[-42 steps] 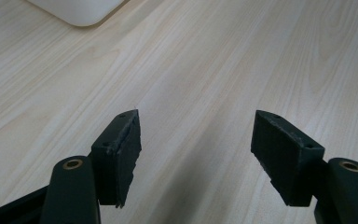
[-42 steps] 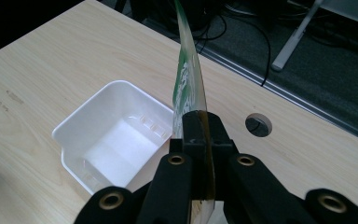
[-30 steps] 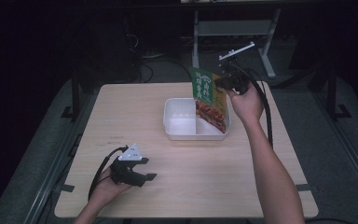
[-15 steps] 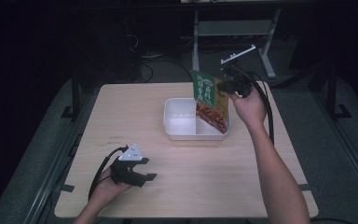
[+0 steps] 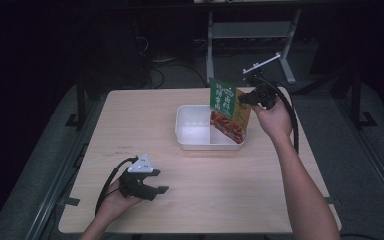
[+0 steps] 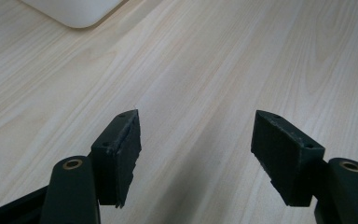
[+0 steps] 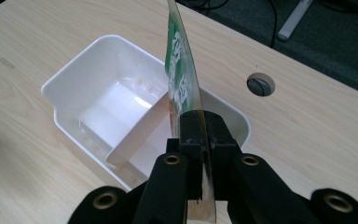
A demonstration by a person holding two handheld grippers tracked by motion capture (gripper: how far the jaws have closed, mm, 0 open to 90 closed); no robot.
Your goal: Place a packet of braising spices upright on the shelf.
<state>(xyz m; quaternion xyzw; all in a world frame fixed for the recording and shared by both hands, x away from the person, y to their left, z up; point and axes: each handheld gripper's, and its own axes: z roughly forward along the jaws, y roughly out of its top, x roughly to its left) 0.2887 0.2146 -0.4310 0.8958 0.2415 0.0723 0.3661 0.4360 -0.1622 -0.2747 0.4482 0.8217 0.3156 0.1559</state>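
A flat food packet [image 5: 227, 110], green on top with a picture of red food below, hangs upright with its lower end inside the right part of a white two-compartment bin [image 5: 192, 132]. My right gripper [image 5: 244, 98] is shut on the packet's edge; in the right gripper view the jaws pinch the packet [image 7: 182, 79] above the bin [image 7: 88, 88]. My left gripper [image 5: 156, 182] rests low over the table near the front left, open, with nothing between its fingers [image 6: 121, 149].
The light wooden table [image 5: 145, 115] has a round cable hole [image 7: 260, 84] beyond the bin. A corner of the white bin [image 6: 74, 9] lies ahead of the left gripper. Dark floor, cables and a metal stand [image 5: 260, 50] lie behind the table.
The right gripper has lowered the packet a little and shifted it slightly left, deeper into the bin's right compartment. The left gripper has stayed put.
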